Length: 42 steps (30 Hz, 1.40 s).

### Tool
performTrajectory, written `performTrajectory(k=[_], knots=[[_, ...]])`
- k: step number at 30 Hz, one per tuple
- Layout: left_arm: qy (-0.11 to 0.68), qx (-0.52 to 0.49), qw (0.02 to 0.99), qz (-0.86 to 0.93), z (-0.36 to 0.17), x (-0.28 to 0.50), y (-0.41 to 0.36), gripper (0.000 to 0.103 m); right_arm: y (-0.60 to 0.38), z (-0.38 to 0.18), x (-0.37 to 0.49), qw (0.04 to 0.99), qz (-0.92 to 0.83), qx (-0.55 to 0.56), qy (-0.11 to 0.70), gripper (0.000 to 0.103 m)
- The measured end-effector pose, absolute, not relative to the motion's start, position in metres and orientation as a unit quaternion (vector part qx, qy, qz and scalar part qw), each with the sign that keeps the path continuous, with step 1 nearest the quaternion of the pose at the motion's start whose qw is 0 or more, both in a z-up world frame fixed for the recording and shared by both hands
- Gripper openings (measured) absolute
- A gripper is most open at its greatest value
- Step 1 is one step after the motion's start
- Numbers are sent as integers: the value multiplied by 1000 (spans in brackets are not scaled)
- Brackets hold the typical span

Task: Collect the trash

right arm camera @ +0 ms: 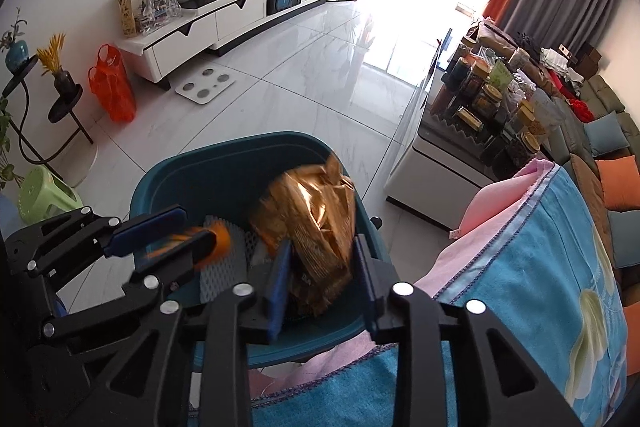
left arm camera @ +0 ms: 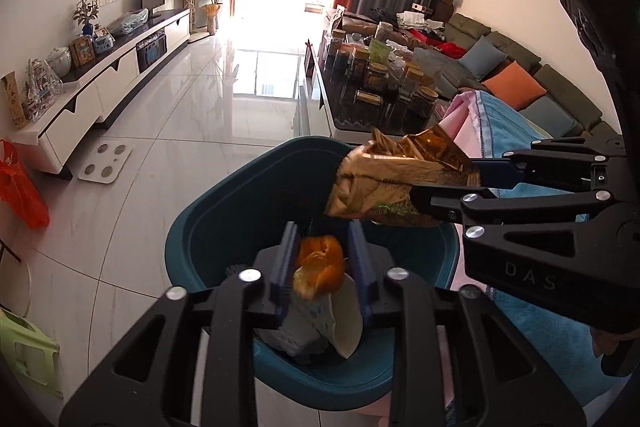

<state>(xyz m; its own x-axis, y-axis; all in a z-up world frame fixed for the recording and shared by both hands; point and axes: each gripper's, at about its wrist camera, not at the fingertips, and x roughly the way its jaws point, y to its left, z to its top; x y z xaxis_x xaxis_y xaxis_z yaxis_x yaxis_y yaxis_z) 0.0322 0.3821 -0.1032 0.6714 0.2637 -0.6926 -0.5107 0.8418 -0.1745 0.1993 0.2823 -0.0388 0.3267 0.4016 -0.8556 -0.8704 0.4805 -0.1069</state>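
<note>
A dark teal trash bin [left arm camera: 188, 235] [right arm camera: 224, 163] stands on the floor below both grippers. My left gripper [left arm camera: 322, 251] is over its opening with the jaws apart. An orange peel [left arm camera: 320, 263] sits between the fingers, blurred, with gaps on both sides; it also shows blurred in the right wrist view [right arm camera: 218, 239]. My right gripper [right arm camera: 322, 259] is over the bin, jaws apart, with a crumpled gold snack wrapper [right arm camera: 316, 219] [left arm camera: 396, 179] between the fingers. A paper cup [left arm camera: 348, 323] and grey trash lie in the bin.
A table covered by a blue and pink cloth [right arm camera: 520, 267] is right of the bin. A coffee table with several jars [left arm camera: 384, 83], a sofa [left arm camera: 520, 79], a white TV cabinet [left arm camera: 112, 79], a floor scale [left arm camera: 106, 161], an orange bag [right arm camera: 114, 87] and a green stool [right arm camera: 46, 197] surround it.
</note>
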Motion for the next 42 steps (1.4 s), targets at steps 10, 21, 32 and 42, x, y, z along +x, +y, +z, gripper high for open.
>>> performTrajectory(k=[10, 21, 32, 42], knots=[[324, -172, 901, 232, -93, 21, 378, 62, 271, -25, 201, 771, 431, -264, 387, 62], [262, -124, 927, 239, -35, 8, 324, 97, 191, 23, 210, 827, 411, -179, 338, 84], [238, -98, 945, 203, 11, 19, 245, 97, 81, 44, 215, 881, 341, -134, 301, 96], [244, -78, 957, 136, 28, 38, 163, 97, -35, 30, 215, 913, 251, -81, 312, 96]])
